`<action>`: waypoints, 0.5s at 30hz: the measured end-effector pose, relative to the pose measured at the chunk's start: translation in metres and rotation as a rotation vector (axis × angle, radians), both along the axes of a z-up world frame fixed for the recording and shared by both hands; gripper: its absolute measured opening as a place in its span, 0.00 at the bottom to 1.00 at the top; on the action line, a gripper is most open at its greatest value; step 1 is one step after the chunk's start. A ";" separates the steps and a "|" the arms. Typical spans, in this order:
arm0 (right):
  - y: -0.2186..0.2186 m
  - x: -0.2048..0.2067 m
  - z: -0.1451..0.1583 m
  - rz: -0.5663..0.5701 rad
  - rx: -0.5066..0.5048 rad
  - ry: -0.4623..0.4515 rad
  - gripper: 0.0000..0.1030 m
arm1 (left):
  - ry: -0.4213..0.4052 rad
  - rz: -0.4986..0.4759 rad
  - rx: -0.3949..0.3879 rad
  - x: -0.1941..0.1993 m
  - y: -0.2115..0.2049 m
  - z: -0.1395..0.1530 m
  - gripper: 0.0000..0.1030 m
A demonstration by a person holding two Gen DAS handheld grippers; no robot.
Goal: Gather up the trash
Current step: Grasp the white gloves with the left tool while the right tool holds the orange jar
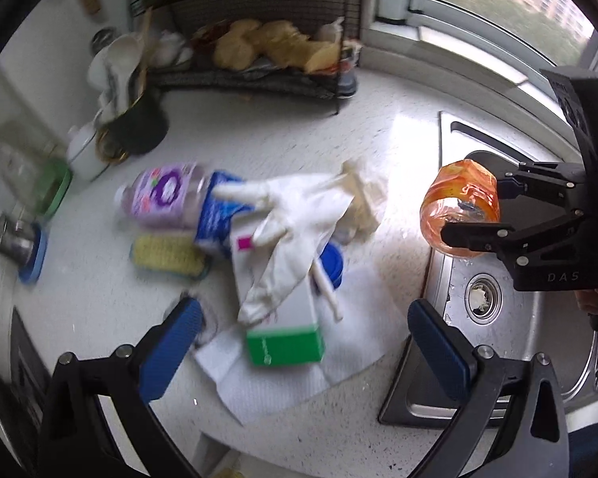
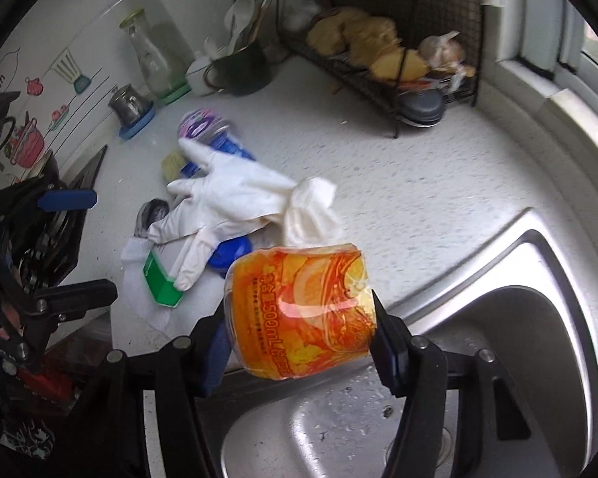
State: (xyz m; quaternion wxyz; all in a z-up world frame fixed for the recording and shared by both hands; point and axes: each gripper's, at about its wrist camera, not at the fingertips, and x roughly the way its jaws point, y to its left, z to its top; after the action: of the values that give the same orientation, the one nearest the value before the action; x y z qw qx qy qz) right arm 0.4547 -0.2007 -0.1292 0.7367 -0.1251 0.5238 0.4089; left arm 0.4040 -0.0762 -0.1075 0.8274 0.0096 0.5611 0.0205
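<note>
R gripper fingers squeeze the orange wrapper over the sink. Hold tight, it's slippery. L gripper fingers are wide apart; go for the glove next.

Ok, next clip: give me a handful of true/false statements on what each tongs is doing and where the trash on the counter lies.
1. The right tongs grip a crushed orange-labelled plastic bottle. True.
2. The left tongs hold the green-ended white carton. False: they are open and hold nothing.
3. A white rubber glove is draped across the carton. True.
4. The orange bottle rests in the stainless steel sink. False: it is held in the air near the sink's edge.
5. The purple-labelled bottle stands upright. False: it lies on its side on the white speckled counter.
</note>
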 end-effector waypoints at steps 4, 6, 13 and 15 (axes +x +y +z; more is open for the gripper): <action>-0.013 0.008 -0.004 -0.054 -0.014 0.017 0.56 | 0.011 -0.091 0.021 0.028 -0.008 -0.003 1.00; -0.017 0.011 -0.007 -0.069 -0.019 0.019 0.56 | 0.018 -0.126 0.012 0.040 -0.009 -0.007 1.00; -0.029 0.021 -0.014 -0.079 -0.020 0.032 0.56 | 0.087 -0.292 0.037 0.078 -0.015 -0.034 0.93; -0.032 0.026 -0.016 -0.083 -0.015 0.040 0.56 | 0.107 -0.316 0.016 0.090 -0.013 -0.040 0.92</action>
State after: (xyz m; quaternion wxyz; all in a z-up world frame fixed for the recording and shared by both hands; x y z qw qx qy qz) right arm 0.4805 -0.2328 -0.1452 0.7413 -0.1006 0.5464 0.3765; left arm 0.4935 -0.0895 -0.1477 0.7891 0.1053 0.5959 -0.1058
